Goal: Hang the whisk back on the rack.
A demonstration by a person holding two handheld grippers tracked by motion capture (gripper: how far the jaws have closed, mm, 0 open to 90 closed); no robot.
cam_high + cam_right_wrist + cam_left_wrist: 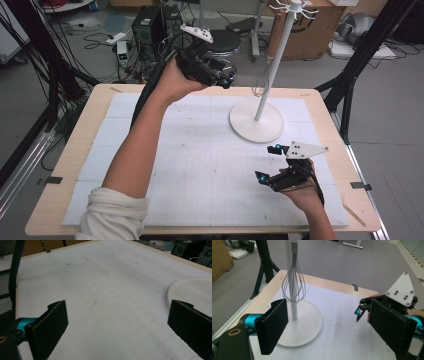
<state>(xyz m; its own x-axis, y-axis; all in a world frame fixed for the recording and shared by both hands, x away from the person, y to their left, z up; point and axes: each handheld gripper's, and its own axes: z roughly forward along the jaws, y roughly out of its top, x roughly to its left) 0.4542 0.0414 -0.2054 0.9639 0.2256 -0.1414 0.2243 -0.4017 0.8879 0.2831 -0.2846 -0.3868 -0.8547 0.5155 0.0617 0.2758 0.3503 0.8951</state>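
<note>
A white stand with a round base, a tall pole and hooks at its top rises at the table's back right. A wire whisk hangs beside the pole; the left gripper view shows the whisk straight ahead, above the base. My left gripper is held high, left of the whisk and apart from it, open and empty. My right gripper hovers low, in front of the base, open with nothing between its pads. The base's rim lies just beyond its right pad.
A white gridded mat covers the wooden table. Black tripod legs stand off the right edge. Behind the table are a cardboard box, a stool and a computer case with cables.
</note>
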